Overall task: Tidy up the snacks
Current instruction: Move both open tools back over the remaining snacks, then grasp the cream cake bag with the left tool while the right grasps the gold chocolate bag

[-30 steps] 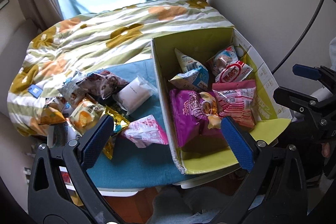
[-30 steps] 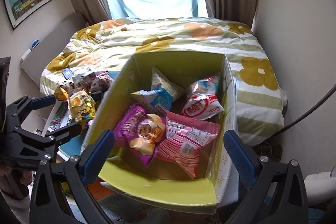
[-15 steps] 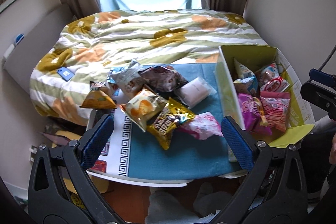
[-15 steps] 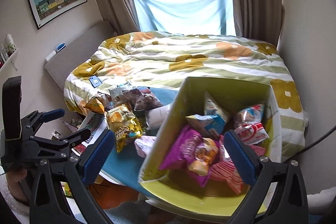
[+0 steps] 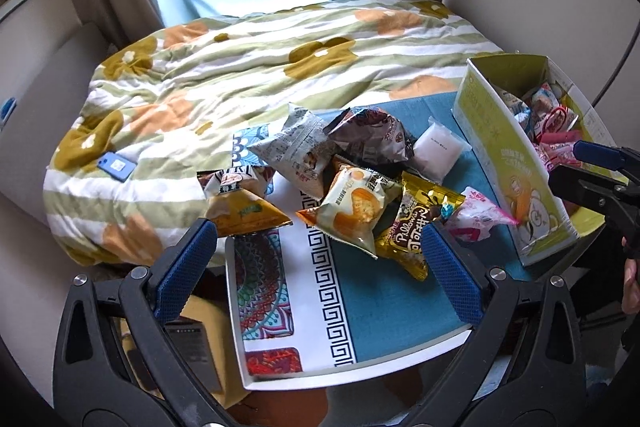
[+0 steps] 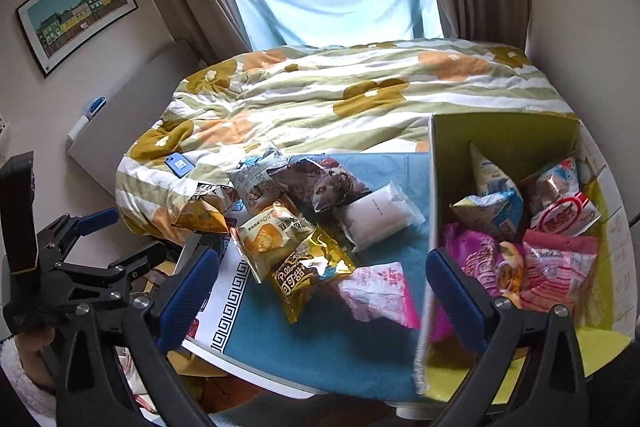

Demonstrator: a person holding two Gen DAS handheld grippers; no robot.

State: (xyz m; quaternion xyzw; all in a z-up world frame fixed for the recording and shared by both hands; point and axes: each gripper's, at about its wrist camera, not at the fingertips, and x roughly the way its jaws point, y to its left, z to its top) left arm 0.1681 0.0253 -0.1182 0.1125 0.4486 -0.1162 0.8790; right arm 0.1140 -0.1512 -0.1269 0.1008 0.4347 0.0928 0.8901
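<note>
Both views have swung left since a second ago, off the box and onto the loose pile. Left to right: your left gripper (image 5: 316,259), wide, empty; orange bag (image 5: 246,213); bun packet (image 5: 354,209); gold bag (image 5: 416,227); pink packet (image 5: 476,213); box (image 5: 516,183), part-filled; your right gripper (image 6: 322,291), wide, empty. Take the topmost packet by its sealed edge, one at a time.

Loose snacks heaped on the table (image 5: 360,311), left claw (image 5: 316,267) wide open above them.
A gold packet (image 5: 416,227) and an orange-printed bag (image 5: 354,207) overlap; the green box (image 5: 508,163) stands right, before the flowered bed (image 5: 248,67).
</note>
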